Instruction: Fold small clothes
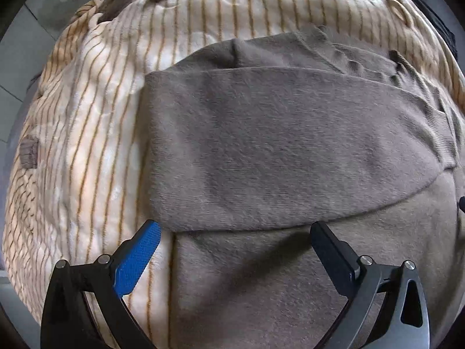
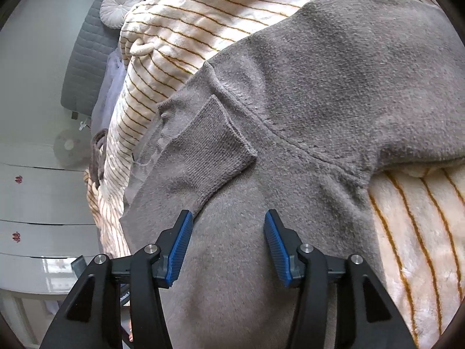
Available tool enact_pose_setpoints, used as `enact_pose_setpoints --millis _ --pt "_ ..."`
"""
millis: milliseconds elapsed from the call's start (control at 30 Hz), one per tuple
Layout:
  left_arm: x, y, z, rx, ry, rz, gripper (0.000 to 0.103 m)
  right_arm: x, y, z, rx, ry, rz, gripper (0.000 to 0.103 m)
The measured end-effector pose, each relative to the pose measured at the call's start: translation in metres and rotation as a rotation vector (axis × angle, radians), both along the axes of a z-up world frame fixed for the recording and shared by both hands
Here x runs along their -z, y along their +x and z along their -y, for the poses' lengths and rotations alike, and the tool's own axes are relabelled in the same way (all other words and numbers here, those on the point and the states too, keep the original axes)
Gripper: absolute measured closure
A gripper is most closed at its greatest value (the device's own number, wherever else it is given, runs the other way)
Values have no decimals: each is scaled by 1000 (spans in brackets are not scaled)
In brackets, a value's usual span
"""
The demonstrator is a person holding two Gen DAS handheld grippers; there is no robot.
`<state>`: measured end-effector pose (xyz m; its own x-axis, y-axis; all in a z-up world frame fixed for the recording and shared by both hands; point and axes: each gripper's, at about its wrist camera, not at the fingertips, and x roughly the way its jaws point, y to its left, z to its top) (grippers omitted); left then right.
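Note:
A small grey fleece garment (image 1: pixel 276 151) lies partly folded on a cream blanket with brown stripes (image 1: pixel 96 133). A sleeve is folded across its body, with the ribbed cuff (image 1: pixel 444 133) at the right. My left gripper (image 1: pixel 235 229) is open just above the garment's near part, holding nothing. In the right wrist view the same garment (image 2: pixel 334 93) fills the frame, and the ribbed cuff (image 2: pixel 203 151) lies on it. My right gripper (image 2: pixel 228 218) is open over the grey fabric, just below the cuff, with nothing between its pads.
The striped blanket (image 2: pixel 180 37) covers a bed. At the left of the right wrist view are a grey quilted mattress (image 2: pixel 87 46), a round white cushion (image 2: pixel 119 5) and white drawers (image 2: pixel 43 197). Brown tabs (image 1: pixel 29 154) sit on the blanket's edge.

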<state>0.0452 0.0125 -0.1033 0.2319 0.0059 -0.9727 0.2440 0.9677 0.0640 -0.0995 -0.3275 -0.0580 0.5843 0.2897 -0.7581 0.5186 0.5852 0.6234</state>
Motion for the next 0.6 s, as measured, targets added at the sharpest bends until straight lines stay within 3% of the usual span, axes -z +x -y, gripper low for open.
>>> enact_pose_setpoints --millis 233,333,600 --pt "-14 -9 26 47 -92 25 0 -8 -18 11 7 19 31 47" --pt "-14 -14 50 81 -123 7 0 -12 -28 19 27 19 37 42" --pt "-16 -36 123 200 -199 -32 0 -23 -73 56 120 42 84 42"
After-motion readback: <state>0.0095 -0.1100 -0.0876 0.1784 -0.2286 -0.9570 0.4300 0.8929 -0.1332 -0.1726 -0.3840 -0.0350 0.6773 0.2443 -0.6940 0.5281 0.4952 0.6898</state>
